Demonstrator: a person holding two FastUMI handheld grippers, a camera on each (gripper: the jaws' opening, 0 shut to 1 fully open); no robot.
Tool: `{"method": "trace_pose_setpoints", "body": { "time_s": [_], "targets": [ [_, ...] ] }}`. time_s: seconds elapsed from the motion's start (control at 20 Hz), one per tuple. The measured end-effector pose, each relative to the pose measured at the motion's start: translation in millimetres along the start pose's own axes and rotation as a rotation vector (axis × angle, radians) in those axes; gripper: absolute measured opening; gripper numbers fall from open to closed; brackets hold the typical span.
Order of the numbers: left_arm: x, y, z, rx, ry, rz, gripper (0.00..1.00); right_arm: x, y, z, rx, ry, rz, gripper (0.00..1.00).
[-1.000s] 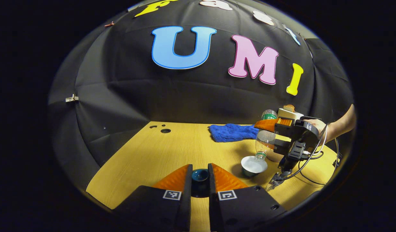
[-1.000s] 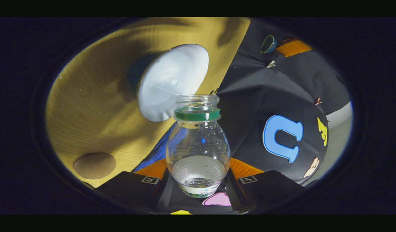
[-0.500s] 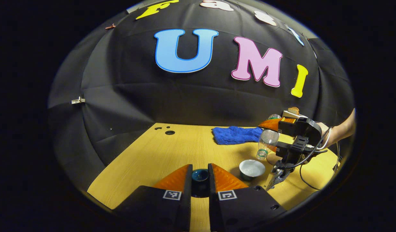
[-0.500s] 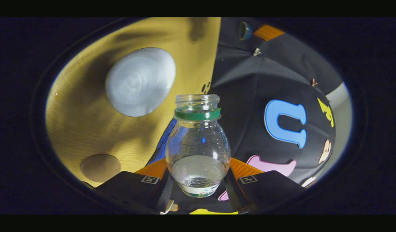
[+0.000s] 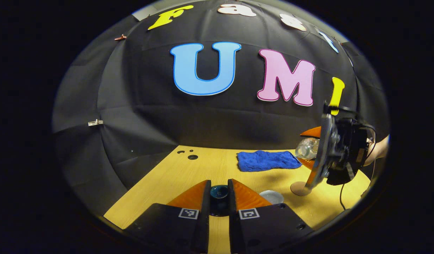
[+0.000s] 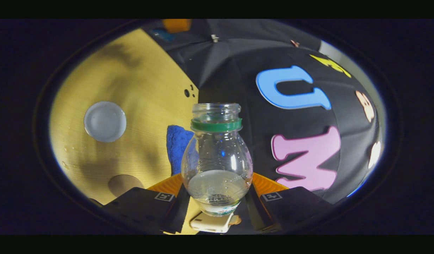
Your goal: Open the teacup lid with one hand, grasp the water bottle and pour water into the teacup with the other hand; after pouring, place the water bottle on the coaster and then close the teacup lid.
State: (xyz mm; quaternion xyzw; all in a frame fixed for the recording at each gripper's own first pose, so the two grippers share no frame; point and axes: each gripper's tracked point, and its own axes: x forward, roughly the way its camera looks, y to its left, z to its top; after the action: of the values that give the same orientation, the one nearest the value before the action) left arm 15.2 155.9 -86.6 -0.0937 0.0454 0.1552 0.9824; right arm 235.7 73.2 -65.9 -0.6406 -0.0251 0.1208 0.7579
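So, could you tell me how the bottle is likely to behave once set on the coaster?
The bottle looks thin, clear and nearly empty, so probably light and tippy. With no cap on, it could spill. The coaster looks small.

Left tool (image 5: 219, 193) clamped; right tool (image 6: 217, 192) clamped, raised.

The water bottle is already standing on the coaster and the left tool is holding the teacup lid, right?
Not quite. The water bottle is not on the coaster yet: the right tool holds it in the air, as the right gripper view shows, with the coaster bare on the table. The left tool does hold the teacup lid.
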Motion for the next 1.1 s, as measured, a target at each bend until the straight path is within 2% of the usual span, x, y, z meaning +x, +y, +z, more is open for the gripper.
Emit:
{"method": "trace_pose_setpoints", "body": {
  "time_s": [0.2, 0.4, 0.55, 0.65, 0.7, 0.8, 0.85, 0.9, 0.95, 1.1],
  "targets": [
    [-4.5, -15.1, 17.2, -0.007, -0.015, 0.009, 0.27, -18.9, -25.0, -34.6, 0.310, 0.095, 0.053, 0.75],
    [-1.4, -40.0, 26.5, -0.038, -0.024, -0.006, 0.27, -33.0, -38.3, -55.9, 0.720, 0.129, 0.112, 0.75],
    [7.3, -57.2, 24.6, -0.076, -0.030, -0.027, 0.27, -34.9, -40.3, -56.9, 1.007, 0.084, 0.152, 0.75],
    [13.7, -65.0, 19.5, -0.085, -0.027, -0.037, 0.27, -34.6, -35.9, -46.5, 1.142, 0.004, 0.187, 0.72],
    [16.4, -68.2, 16.9, -0.082, -0.028, -0.040, 0.27, -33.2, -30.2, -40.8, 1.203, -0.034, 0.208, 0.75],
    [21.6, -74.1, 9.1, -0.077, -0.023, -0.055, 0.27, -25.1, -14.8, -33.2, 1.264, -0.079, 0.227, 0.75],
    [24.5, -75.9, 3.1, -0.074, -0.018, -0.060, 0.23, -18.6, -5.7, -35.7, 1.265, -0.074, 0.222, 0.75],
    [28.6, -77.3, -3.5, -0.070, -0.012, -0.066, 0.27, -13.0, 6.4, -39.1, 1.264, -0.066, 0.221, 0.72],
    [31.6, -78.4, -8.0, -0.067, -0.010, -0.071, 0.27, -10.2, 17.7, -41.4, 1.271, -0.063, 0.221, 0.75],
    [38.5, -83.5, -24.0, -0.062, 0.005, -0.095, 0.27, -5.1, 46.3, -59.2, 1.267, -0.014, 0.177, 0.76]
  ]
}}
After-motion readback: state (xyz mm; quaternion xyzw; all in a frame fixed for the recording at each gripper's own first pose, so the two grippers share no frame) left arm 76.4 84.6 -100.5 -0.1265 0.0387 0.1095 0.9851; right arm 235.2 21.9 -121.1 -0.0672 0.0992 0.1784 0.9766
